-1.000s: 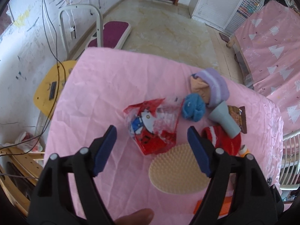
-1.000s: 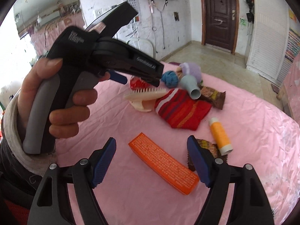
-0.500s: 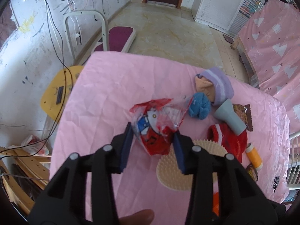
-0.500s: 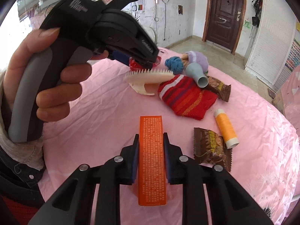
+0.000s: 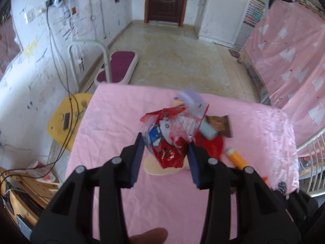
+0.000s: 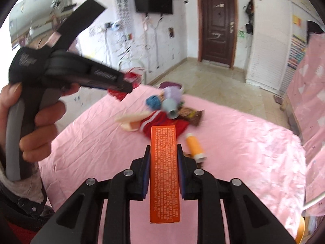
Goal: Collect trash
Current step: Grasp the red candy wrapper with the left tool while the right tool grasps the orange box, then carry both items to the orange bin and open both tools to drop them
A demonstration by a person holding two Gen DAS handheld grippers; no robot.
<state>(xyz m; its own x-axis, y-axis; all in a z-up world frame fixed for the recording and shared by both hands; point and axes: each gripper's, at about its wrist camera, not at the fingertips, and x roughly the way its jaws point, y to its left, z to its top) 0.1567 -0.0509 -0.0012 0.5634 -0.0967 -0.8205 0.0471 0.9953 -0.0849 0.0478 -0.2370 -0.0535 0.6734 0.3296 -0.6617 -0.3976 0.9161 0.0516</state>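
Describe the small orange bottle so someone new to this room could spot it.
Look at the pink-covered table. Just right of the red striped cloth lies the orange bottle on its side, apart from both grippers. It is the only smooth cylinder with a white cap.

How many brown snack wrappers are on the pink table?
2. One brown wrapper lies beside the grey cup in the far pile; the second wrapper is nearer, mostly hidden by the orange tube. Others may be hidden.
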